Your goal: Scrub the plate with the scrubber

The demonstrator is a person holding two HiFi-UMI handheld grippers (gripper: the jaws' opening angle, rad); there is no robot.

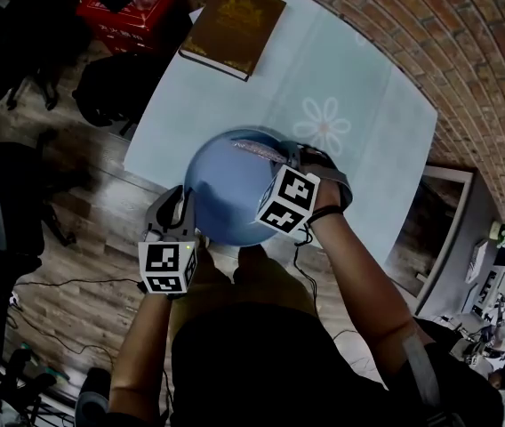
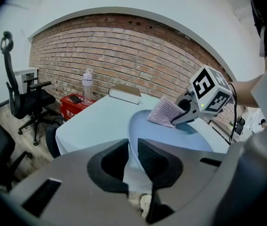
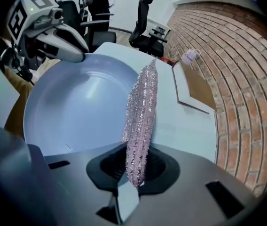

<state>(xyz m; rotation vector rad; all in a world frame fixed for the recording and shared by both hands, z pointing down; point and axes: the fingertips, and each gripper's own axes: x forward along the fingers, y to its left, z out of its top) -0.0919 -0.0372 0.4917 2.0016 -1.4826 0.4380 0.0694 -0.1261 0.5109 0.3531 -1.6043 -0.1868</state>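
over the near edge of the counter (image 1: 359,87) sits the blue plate (image 1: 226,194), partly past that edge above the person's lap. the left gripper (image 1: 180,210) is at its near-left rim, and the right gripper (image 1: 281,156) is over its far-right part with the scrubber (image 1: 257,149).

the head view gives only this layout and does not show how either pair of jaws stands. the left gripper view does: its jaws are clamped on the plate's near rim, which passes through the narrow gap between them, and the plate stretches away from them toward the other gripper. from there the scrubber reads as a broad, pale purple mesh pad sticking out of the right gripper, and its lower edge seems to meet the plate's far side. the right gripper view shows the same pad edge-on, a thin glittering strip pinched between closed jaws and standing up near the plate's right rim. the plate's hollow lies to its left, with the left gripper at the opposite rim.

at the counter's far end lies a brown book (image 1: 233,27). a red box (image 1: 128,16) stands beside the counter on the left with a bottle (image 2: 87,85) on it, upright in the left gripper view. a black chair (image 2: 27,98) stands further left, with a brick wall (image 2: 124,51) behind.
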